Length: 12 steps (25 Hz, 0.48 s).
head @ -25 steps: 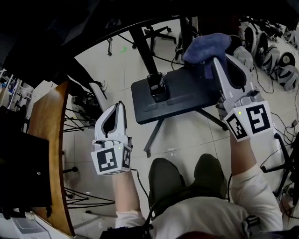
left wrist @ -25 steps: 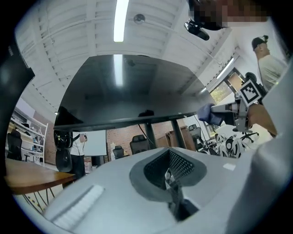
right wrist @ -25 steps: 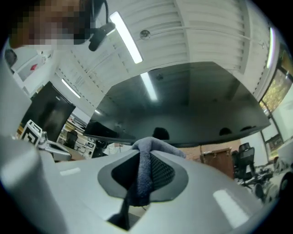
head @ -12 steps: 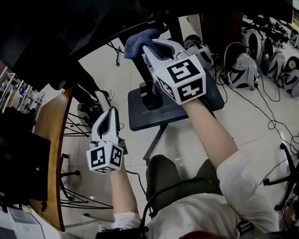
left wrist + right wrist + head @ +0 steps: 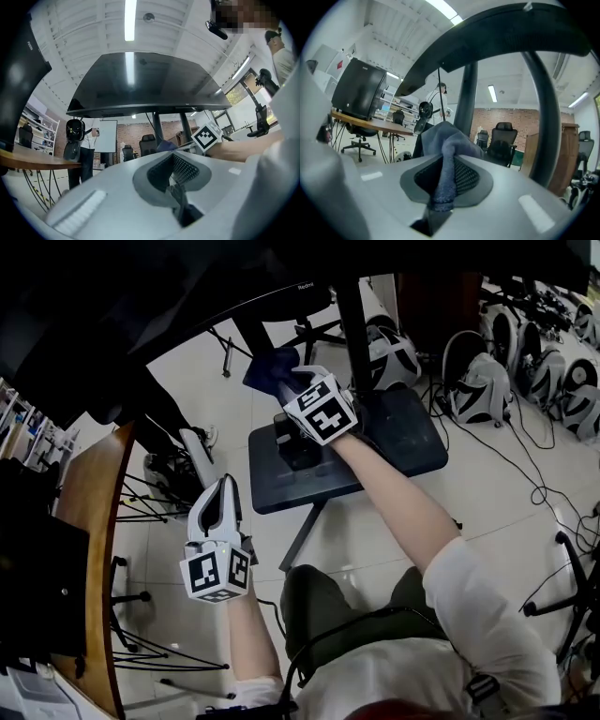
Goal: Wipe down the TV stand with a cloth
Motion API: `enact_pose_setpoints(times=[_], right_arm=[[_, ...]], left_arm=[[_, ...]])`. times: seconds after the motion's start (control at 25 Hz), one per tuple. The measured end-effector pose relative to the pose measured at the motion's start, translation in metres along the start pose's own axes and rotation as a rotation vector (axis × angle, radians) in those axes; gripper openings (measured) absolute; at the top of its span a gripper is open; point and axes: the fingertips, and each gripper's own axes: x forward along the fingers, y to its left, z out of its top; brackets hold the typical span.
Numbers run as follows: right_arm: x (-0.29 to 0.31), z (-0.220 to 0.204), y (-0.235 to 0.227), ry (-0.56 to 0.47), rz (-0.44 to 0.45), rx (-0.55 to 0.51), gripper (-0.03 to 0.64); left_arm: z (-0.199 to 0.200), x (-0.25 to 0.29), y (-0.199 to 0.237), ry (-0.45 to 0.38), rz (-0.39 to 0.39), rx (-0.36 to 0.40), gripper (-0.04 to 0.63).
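Note:
The TV stand has a black base plate (image 5: pixel 398 432) on the floor and dark poles (image 5: pixel 349 324) rising to the black screen (image 5: pixel 141 296). My right gripper (image 5: pixel 292 379) is over the base's left part, close to the left pole, shut on a blue cloth (image 5: pixel 270 369). In the right gripper view the cloth (image 5: pixel 446 150) hangs pinched between the jaws (image 5: pixel 443 187), with a stand pole (image 5: pixel 465 93) behind it. My left gripper (image 5: pixel 223 486) hangs lower left over the floor tiles, shut and empty (image 5: pixel 180 187); its view looks up at the screen's underside (image 5: pixel 140 84).
A wooden desk (image 5: pixel 89 521) runs along the left. Helmet-like headsets (image 5: pixel 478 385) and cables (image 5: pixel 534 484) lie on the floor at right. Chair legs (image 5: pixel 169 465) stand by the desk. A person (image 5: pixel 75 140) stands in the background of the left gripper view.
My right gripper carried the cloth from the stand's right side leftward, then down toward the left pole. The left gripper barely moved.

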Motion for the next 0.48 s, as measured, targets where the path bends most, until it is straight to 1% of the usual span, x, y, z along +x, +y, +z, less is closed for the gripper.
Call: enact_pose_setpoints(times=[0.12, 0.16, 0.2, 0.28, 0.36, 0.4, 0.44, 0.48], right_arm=[[0.002, -0.020, -0.001, 0.028, -0.014, -0.007, 0.054], [-0.001, -0.018, 0.000, 0.014, -0.025, -0.016, 0.054], [-0.009, -0.007, 0.002, -0.022, -0.040, -0.031, 0.054], [-0.050, 0.042, 0.004, -0.155, -0.093, -0.067, 0.054], [-0.121, 0.098, -0.002, -0.306, -0.171, -0.099, 0.054], [-0.158, 0.120, -0.010, -0.365, -0.215, -0.110, 0.054], [-0.189, 0.136, -0.020, -0.403, -0.261, -0.122, 0.054], [-0.210, 0.147, -0.031, -0.416, -0.304, -0.130, 0.054]], left_arm=[[-0.014, 0.002, 0.002, 0.006, -0.007, -0.017, 0.001], [-0.017, 0.003, 0.003, 0.007, -0.009, -0.021, 0.000], [-0.018, 0.003, 0.004, 0.006, -0.011, -0.026, 0.000], [-0.013, 0.002, 0.007, -0.007, -0.017, -0.029, 0.000], [-0.003, 0.003, 0.003, -0.034, -0.027, -0.020, 0.000], [0.002, 0.004, -0.001, -0.048, -0.033, -0.014, 0.000], [0.007, 0.006, -0.006, -0.060, -0.039, -0.008, 0.000], [0.011, 0.008, -0.009, -0.071, -0.047, -0.006, 0.000]])
